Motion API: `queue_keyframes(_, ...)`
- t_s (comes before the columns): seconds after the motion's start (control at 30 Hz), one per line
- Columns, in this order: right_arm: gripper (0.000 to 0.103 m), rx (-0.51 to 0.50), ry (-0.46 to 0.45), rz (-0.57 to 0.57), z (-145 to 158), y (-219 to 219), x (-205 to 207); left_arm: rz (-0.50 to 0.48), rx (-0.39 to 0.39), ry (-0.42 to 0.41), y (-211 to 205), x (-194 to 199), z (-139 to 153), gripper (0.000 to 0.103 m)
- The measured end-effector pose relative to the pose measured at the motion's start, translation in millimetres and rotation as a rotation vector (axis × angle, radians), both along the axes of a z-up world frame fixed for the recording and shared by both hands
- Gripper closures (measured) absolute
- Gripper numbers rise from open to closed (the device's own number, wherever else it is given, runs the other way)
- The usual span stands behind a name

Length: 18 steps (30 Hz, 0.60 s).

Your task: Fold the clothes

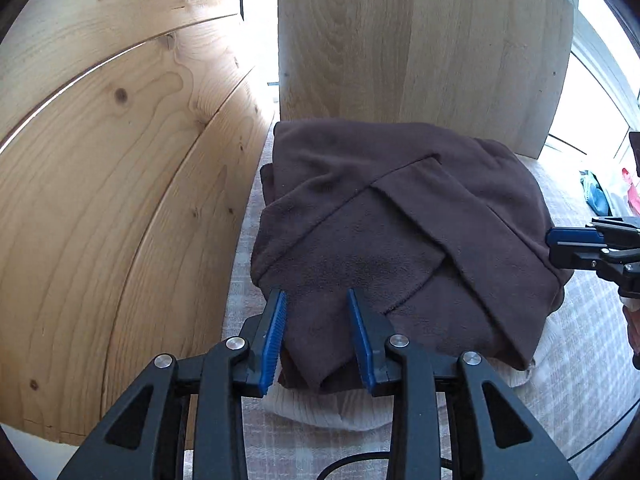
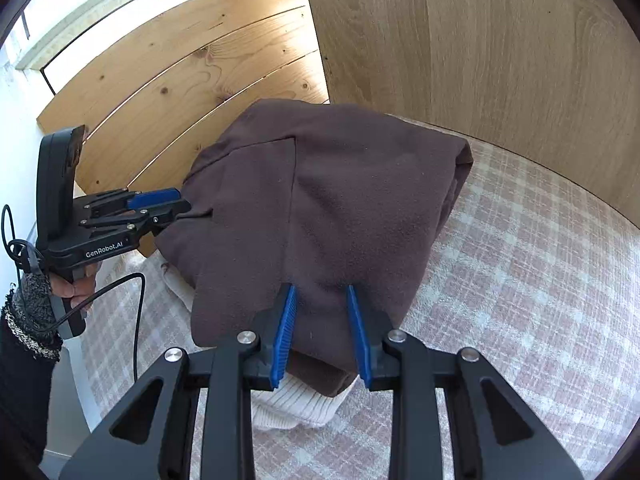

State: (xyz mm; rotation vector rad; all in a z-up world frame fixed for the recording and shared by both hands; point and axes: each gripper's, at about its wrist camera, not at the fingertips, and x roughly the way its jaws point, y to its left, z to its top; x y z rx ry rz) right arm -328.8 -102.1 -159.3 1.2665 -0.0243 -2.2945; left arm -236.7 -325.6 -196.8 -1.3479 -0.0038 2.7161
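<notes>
Left wrist view: the left gripper [image 1: 318, 336] is pinching the folded brown fleece [image 1: 400, 220]. Its right gripper [image 2: 322, 334] is pinching too. Folding is looking nearly finished, sitting atop a cream knit [image 2: 296, 400].

Behind your work surface you see a slatted pale pine panel with dark knots [image 1: 120, 152] beside an upright smooth oak-grain board [image 1: 420, 48], a bright gap between them. The surface itself is covered by a pink-and-white checked woven cloth [image 2: 520, 280]. A white-framed window [image 2: 120, 4] above the slats admits strong daylight, and a white wall [image 2: 16, 140] lies to one side
</notes>
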Motion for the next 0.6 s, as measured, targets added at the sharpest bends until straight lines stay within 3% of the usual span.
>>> queue_keyframes(0.07,0.076,0.0,-0.034,-0.002,6,4,-3,0.009,-0.022,0.001,-1,0,-1,0.061)
queue_keyframes(0.17,0.074,0.035,-0.019,-0.034,26,9,5,0.03,-0.05,-0.011,0,0,5,0.063)
queue_keyframes(0.27,0.044,0.073,0.044,-0.074,43,12,29,0.046,-0.038,0.011,3,15,19,0.068)
queue_keyframes(0.4,0.044,0.096,0.105,-0.111,54,16,59,0.065,-0.019,0.039,17,44,33,0.064)
queue_keyframes(0.6,0.044,0.194,0.09,-0.156,67,27,93,0.084,0.048,0.087,50,86,53,0.043)
